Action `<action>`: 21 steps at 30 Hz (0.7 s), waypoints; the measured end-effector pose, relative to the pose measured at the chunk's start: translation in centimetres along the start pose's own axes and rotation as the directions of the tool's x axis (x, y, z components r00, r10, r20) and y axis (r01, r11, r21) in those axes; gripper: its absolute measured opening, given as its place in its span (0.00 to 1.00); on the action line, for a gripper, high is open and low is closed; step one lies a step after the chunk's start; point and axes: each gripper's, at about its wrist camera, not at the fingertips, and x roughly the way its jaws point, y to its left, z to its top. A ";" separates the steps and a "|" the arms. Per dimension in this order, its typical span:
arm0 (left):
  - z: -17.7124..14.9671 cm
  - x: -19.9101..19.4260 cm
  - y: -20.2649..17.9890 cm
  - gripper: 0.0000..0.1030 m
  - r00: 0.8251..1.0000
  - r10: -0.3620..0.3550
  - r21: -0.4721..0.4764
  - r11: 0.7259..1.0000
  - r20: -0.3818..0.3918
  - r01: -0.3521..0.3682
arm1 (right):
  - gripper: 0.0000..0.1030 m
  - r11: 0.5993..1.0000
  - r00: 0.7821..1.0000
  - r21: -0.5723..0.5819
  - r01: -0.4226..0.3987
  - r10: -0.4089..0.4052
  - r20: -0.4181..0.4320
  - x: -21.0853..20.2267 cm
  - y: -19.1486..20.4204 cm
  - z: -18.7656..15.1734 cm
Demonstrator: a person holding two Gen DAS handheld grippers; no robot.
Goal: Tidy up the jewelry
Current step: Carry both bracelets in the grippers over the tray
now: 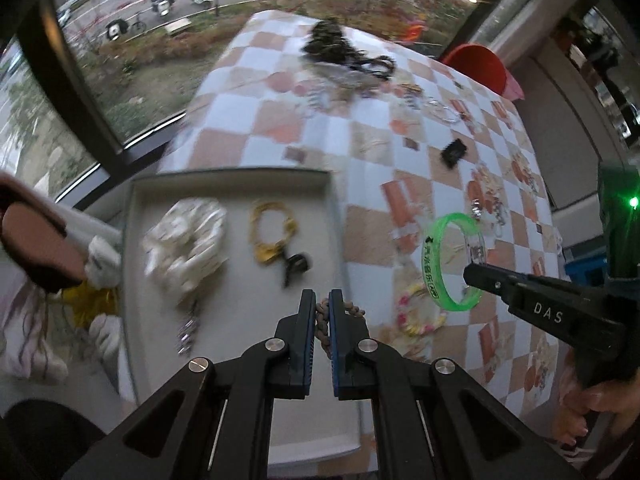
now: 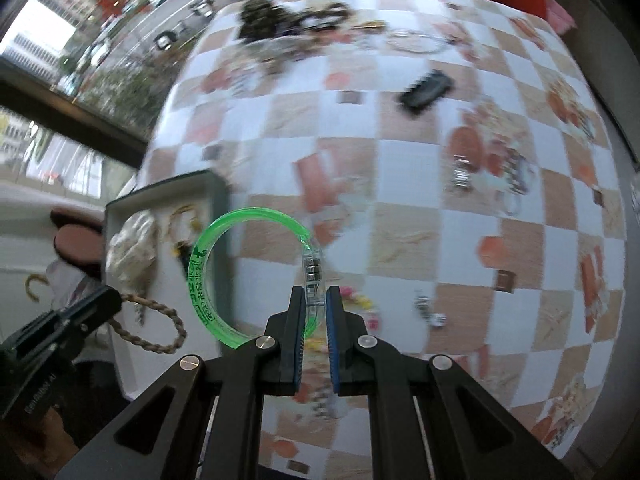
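Left wrist view: the left gripper [image 1: 322, 310] has its jaws nearly closed on a braided cord bracelet [image 1: 320, 322], held above the near end of the grey tray [image 1: 232, 178]. In the tray, a white scrunchie [image 1: 186, 238] lies at 10 o'clock and a yellow bracelet [image 1: 272, 232] at 12. At 3 o'clock the right gripper [image 2: 316, 306] pinches the clear clasp of a green bangle [image 2: 248, 276] (lifted off the checkered bench [image 2: 400, 208]), jaws nearly closed.
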 end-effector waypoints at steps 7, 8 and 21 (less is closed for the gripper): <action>-3.0 0.3 4.5 0.10 0.999 0.026 -0.090 0.996 -0.030 -0.029 | 0.10 0.992 0.999 -0.125 -0.023 0.017 -0.048 2.1 5.9 -0.2; -3.4 0.5 5.0 0.10 0.999 0.029 -0.101 0.994 -0.036 -0.032 | 0.10 0.989 0.998 -0.144 -0.024 0.016 -0.058 2.5 6.8 -0.3; -7.8 4.2 9.1 0.10 0.985 0.099 -0.163 0.979 -0.139 -0.121 | 0.10 0.970 0.974 -0.234 -0.065 0.011 -0.226 9.0 13.0 -1.2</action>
